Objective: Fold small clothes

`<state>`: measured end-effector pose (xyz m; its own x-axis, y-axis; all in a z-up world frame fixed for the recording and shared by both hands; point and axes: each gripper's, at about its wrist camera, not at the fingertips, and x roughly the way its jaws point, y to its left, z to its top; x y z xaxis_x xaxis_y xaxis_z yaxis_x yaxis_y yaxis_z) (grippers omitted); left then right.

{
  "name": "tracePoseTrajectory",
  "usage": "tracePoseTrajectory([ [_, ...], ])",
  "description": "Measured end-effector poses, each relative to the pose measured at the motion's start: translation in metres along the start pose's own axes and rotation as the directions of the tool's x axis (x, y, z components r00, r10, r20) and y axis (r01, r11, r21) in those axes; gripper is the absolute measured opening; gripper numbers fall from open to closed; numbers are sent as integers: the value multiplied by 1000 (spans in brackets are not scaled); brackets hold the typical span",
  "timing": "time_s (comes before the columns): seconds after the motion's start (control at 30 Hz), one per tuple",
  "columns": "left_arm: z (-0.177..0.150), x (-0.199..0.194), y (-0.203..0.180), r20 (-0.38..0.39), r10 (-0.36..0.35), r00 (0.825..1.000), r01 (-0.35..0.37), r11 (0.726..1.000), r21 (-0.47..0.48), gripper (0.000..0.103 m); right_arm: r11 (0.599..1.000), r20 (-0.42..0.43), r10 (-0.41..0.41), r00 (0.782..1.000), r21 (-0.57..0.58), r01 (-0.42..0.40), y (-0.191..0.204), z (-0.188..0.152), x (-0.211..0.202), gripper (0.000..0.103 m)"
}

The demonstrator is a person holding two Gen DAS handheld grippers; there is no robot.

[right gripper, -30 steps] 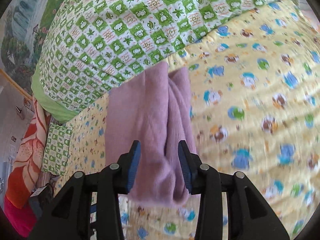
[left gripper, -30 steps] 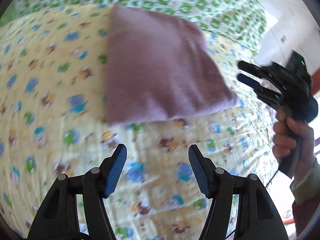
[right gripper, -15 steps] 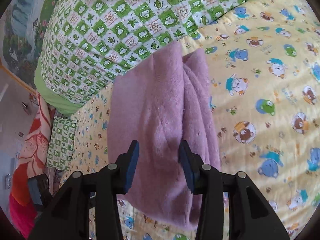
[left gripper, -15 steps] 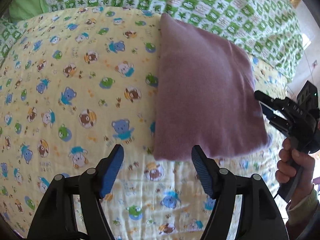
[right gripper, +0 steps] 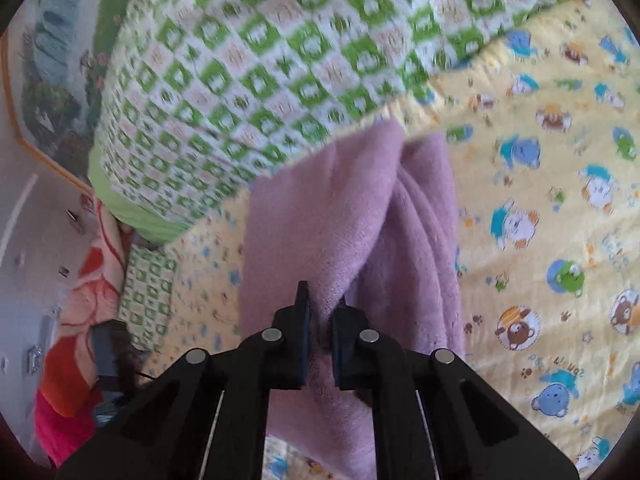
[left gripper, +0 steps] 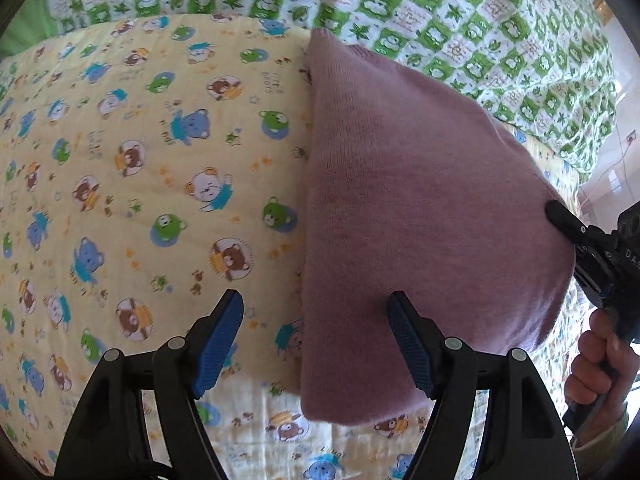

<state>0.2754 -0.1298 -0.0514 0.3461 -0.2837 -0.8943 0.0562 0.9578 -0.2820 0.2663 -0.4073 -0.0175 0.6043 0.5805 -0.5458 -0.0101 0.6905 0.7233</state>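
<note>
Purple knit garment (left gripper: 420,216), folded into a thick pad, is seen lying on a yellow bear-print quilt (left gripper: 140,168), its far edge meeting a green-and-white checked blanket (left gripper: 460,12) spread beyond the quilt. The right tool (right gripper: 320,316) is closed tight on a fold of the garment at the garment's near edge, with layered folds bunched just beside its fingers. The left tool (left gripper: 316,332) is held wide apart above the quilt, one blue-padded finger (left gripper: 408,344) over the garment's near corner and the other over bare quilt beside the garment; nothing is gripped between them. The right hand (left gripper: 600,364) is seen past the garment's right edge, wrapped around the handle.
</note>
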Motion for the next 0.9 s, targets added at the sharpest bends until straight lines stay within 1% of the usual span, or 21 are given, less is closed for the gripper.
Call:
tracePoseTrajectory([
  [0.07, 2, 9, -5, -12, 6, 1000, -5, 1000, 31, 76, 999, -2, -40, 999, 0, 40, -10, 2, 2, 9],
  [0.13, 2, 19, -10, -32, 9, 999, -7, 999, 52, 79, 995, -20, -84, 996, 46, 85, -31, -4, 12, 9],
  [0.23, 2, 31, -10, -60, -2, 998, 6, 998, 62, 84, 986, -32, -115, 993, 114, 118, -59, -20, 22, 9],
  [0.27, 3, 33, -10, -66, -4, 998, 8, 998, 64, 85, 985, -32, -113, 993, 131, 116, -64, -24, 24, 9],
  [0.33, 8, 35, -10, -71, -13, 997, 18, 998, 64, 85, 984, -22, -100, 995, 149, 102, -69, -28, 23, 9],
  [0.43, 22, 33, -12, -56, -22, 998, 26, 997, 68, 85, 986, -19, -119, 993, 119, 120, -59, -22, 17, 11],
  [0.53, 38, 33, -14, -41, -31, 999, 33, 997, 63, 85, 986, 5, -152, 988, 74, 151, -41, -15, 8, 17],
  [0.57, 44, 33, -13, -41, -34, 999, 37, 998, 59, 85, 985, 19, -163, 987, 63, 161, -37, -14, 6, 26],
  [0.6, 49, 34, -13, -42, -38, 998, 41, 998, 53, 85, 983, 35, -175, 984, 53, 173, -33, -12, 3, 37],
  [0.63, 53, 36, -13, -44, -43, 998, 46, 998, 47, 86, 981, 47, -191, 981, 47, 189, -31, -11, 2, 44],
  [0.67, 57, 38, -13, -46, -48, 998, 50, 998, 41, 86, 979, 54, -202, 978, 45, 199, -31, -11, 2, 54],
  [0.7, 59, 40, -13, -48, -53, 997, 55, 998, 36, 86, 978, 54, -204, 978, 48, 201, -30, -11, 4, 56],
  [0.8, 65, 47, -12, -56, -65, 996, 67, 998, 22, 87, 979, 19, -191, 981, 73, 190, -37, -13, 13, 56],
  [0.9, 61, 51, -5, -62, -70, 996, 70, 997, 7, 90, 978, -16, -190, 982, 81, 191, -46, -17, 25, 56],
])
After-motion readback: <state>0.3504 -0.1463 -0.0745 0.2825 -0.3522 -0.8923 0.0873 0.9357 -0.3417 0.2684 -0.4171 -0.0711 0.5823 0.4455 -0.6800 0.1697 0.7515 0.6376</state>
